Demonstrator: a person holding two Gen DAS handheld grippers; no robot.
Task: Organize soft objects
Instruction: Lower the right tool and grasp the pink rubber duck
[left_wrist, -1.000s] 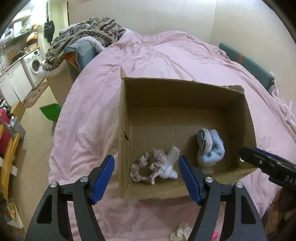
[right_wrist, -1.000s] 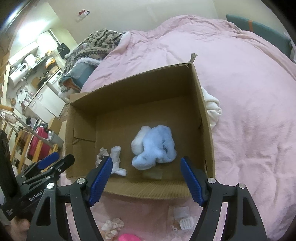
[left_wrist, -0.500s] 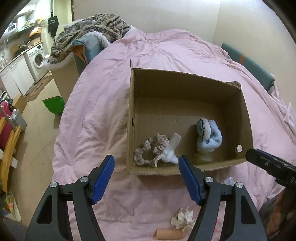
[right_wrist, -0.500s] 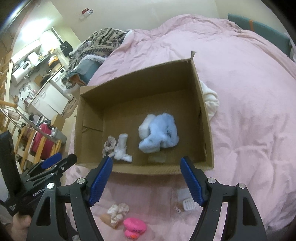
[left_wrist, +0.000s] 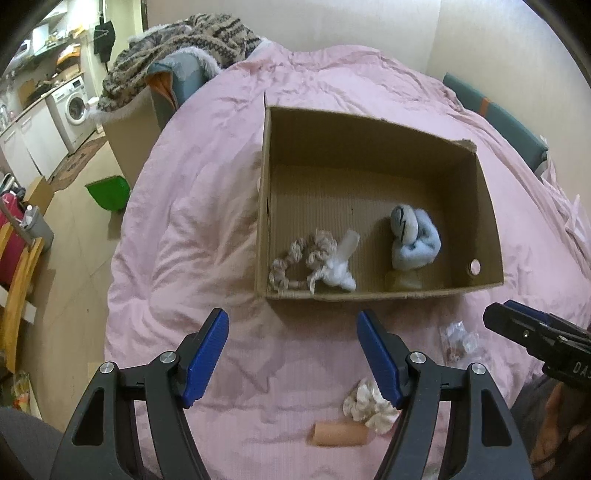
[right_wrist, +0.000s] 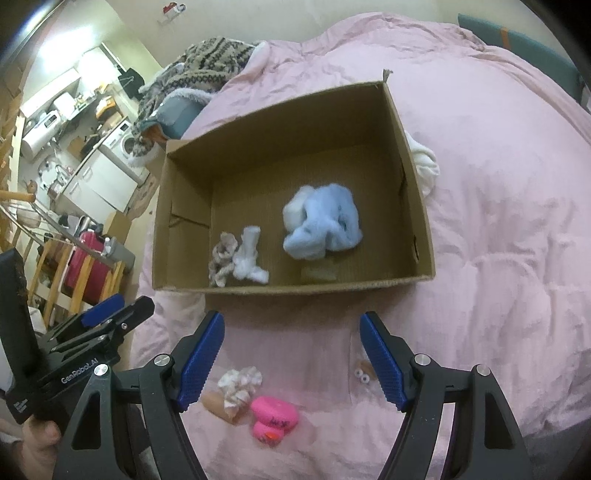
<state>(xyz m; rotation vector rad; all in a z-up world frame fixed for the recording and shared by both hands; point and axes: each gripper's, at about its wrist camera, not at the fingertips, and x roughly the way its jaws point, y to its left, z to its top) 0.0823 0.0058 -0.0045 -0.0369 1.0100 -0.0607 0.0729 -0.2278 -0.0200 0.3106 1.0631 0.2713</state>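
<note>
Left wrist view: the left gripper (left_wrist: 291, 350) hovers with fingers wide and empty, near the cardboard box (left_wrist: 376, 293) on the pink bed (left_wrist: 207, 229); a blue fluffy sock (left_wrist: 415, 242) lies inside.

Right wrist view: the right gripper (right_wrist: 291, 352) has wide, empty fingers; a pink duck toy (right_wrist: 273, 419) lies between them on the bed.

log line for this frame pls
left gripper open, empty | right gripper open, empty | box: blue sock, scrunchie inside | white scrunchie on bed

Pink bed (left_wrist: 207, 229) — cardboard box (left_wrist: 373, 129), scrunchie (left_wrist: 369, 408), pink toy (right_wrist: 274, 418)
</note>
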